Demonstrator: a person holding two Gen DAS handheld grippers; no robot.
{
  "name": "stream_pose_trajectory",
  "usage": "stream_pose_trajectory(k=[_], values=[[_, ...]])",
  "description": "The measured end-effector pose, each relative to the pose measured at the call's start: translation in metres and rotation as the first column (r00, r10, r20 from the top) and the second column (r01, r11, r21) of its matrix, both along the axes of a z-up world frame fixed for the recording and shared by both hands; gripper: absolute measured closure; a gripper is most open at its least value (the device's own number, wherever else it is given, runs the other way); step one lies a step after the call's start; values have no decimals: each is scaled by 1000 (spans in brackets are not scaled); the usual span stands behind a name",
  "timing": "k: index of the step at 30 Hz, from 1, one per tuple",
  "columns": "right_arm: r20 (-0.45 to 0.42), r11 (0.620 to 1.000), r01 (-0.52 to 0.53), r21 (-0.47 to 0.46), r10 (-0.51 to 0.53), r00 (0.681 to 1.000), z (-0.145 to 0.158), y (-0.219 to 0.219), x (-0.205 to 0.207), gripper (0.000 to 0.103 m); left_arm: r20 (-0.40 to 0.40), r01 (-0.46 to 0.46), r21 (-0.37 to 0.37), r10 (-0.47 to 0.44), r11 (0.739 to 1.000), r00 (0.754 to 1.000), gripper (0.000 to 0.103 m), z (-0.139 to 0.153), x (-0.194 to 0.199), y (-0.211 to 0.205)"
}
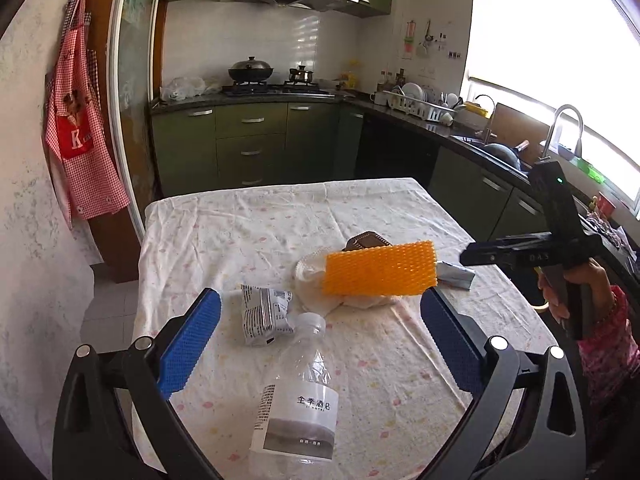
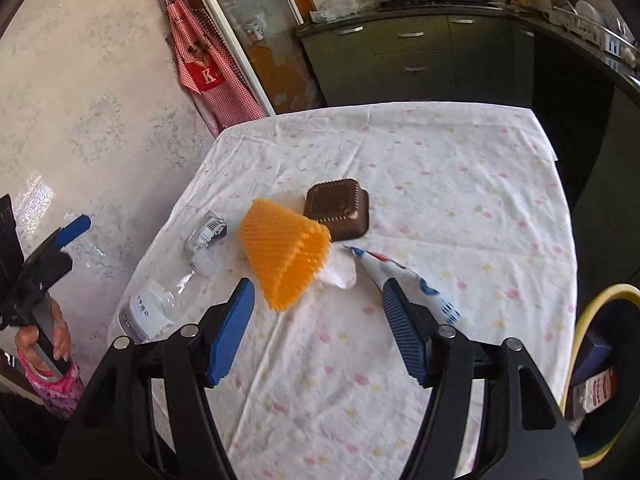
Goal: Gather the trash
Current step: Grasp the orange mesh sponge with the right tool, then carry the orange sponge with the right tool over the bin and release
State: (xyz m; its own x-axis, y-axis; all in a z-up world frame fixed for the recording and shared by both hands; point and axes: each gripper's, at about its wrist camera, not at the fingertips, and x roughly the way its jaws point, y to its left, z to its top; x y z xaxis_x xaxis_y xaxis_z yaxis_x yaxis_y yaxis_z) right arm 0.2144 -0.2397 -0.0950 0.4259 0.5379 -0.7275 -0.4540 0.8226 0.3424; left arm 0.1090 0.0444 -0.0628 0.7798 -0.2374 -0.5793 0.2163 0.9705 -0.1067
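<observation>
I take the orange foam net (image 1: pixel 379 268) as my landmark; it lies near the middle of the worktop (image 1: pixel 248 216), which carries a white flowered cloth.

Left of the net I see the crumpled silver wrapper (image 1: pixel 264 314), and nearer to me than that, the clear plastic bottle (image 1: pixel 298 396) lying on its side with its neck pointing towards the net. My left hand-held gripper (image 1: pixel 320 344) hangs above the bottle with its blue pads spread wide on either side, gripping nothing.

Under the net lies a white crumpled tissue (image 1: pixel 316 280), touching it. Just behind the net sits the brown plastic tray (image 2: pixel 338 208).

Right of the net lies the white, red and blue wrapper (image 2: pixel 404 280). My right hand-held gripper (image 2: pixel 318 320) hovers on the near side of the net, jaws wide apart and empty; its right pad overlaps that wrapper in view, though I cannot tell if they touch. Further right, beyond the worktop edge, stands a yellow-rimmed bin (image 2: pixel 592 304) with cartons inside.
</observation>
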Motion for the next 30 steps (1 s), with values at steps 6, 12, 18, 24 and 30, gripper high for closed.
stream_pose_trajectory(k=[6, 12, 18, 24, 30], values=[[-88, 1000, 7, 16, -6, 996, -18, 22, 38, 40, -26, 32, -9, -33, 999, 999, 5, -14, 3, -2], [-93, 999, -19, 33, 22, 995, -19, 35, 38, 91, -45, 40, -29, -42, 999, 998, 5, -22, 8, 4], [28, 999, -42, 33, 41, 999, 17, 35, 11, 92, -43, 61, -28, -62, 998, 997, 5, -22, 10, -2], [146, 999, 3, 45, -9, 989, 59, 1, -28, 92, -35, 128, -11, -128, 992, 991, 5, -17, 9, -23], [193, 968, 252, 15, -250, 949, 72, -94, -53, 92, -50, 255, 31, -254, 966, 966, 5, -15, 12, -68]])
